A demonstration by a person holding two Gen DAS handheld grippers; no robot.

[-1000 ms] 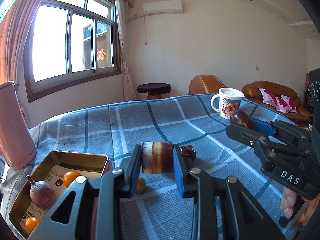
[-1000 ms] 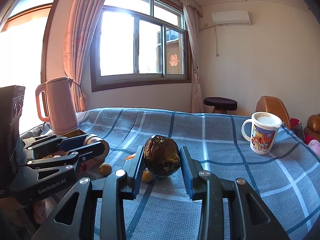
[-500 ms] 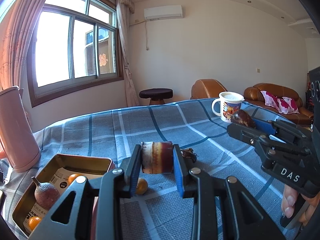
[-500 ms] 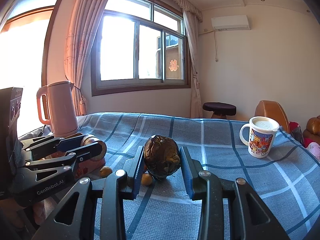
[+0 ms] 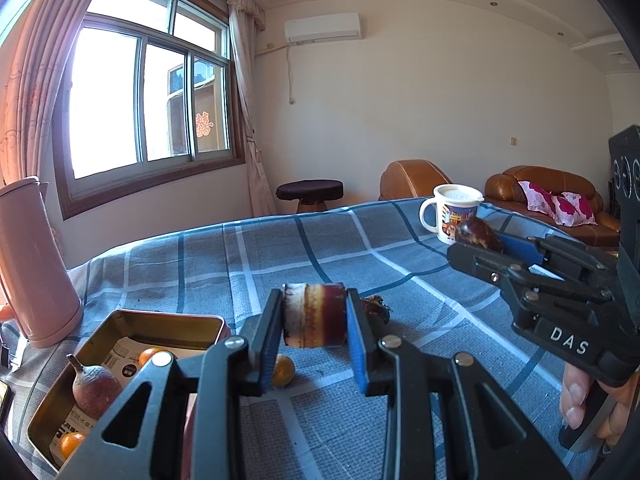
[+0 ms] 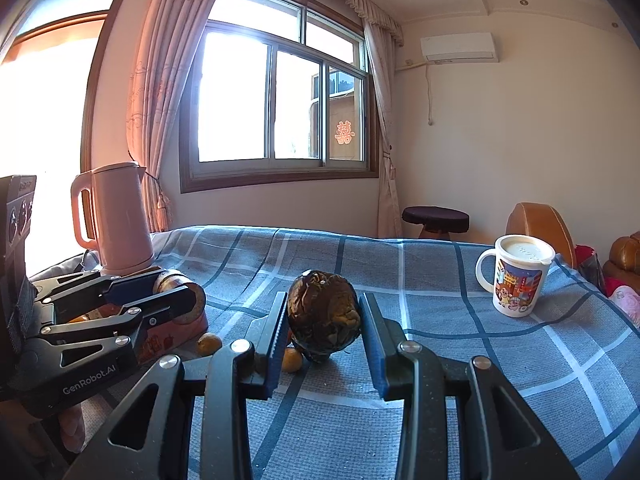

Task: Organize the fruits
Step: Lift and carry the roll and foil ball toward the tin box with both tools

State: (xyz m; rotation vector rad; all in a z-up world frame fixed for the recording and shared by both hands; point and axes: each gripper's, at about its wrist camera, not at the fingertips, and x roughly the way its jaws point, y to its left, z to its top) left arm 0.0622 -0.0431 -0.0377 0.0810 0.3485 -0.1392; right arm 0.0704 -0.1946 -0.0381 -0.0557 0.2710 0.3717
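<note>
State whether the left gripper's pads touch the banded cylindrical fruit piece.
Touching: the left wrist view shows both pads of the left gripper pressed against the banded cylindrical fruit piece.

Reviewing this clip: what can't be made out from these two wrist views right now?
- Gold tin tray, left wrist view: near end cut off by the left gripper; the label print is too small to read.
- Tray contents, right wrist view: hidden behind the left gripper.
- Dark wrinkled fruit in the right gripper: kind unclear.
- Dark scrap on the cloth, left wrist view: partly hidden, unidentifiable.
</note>
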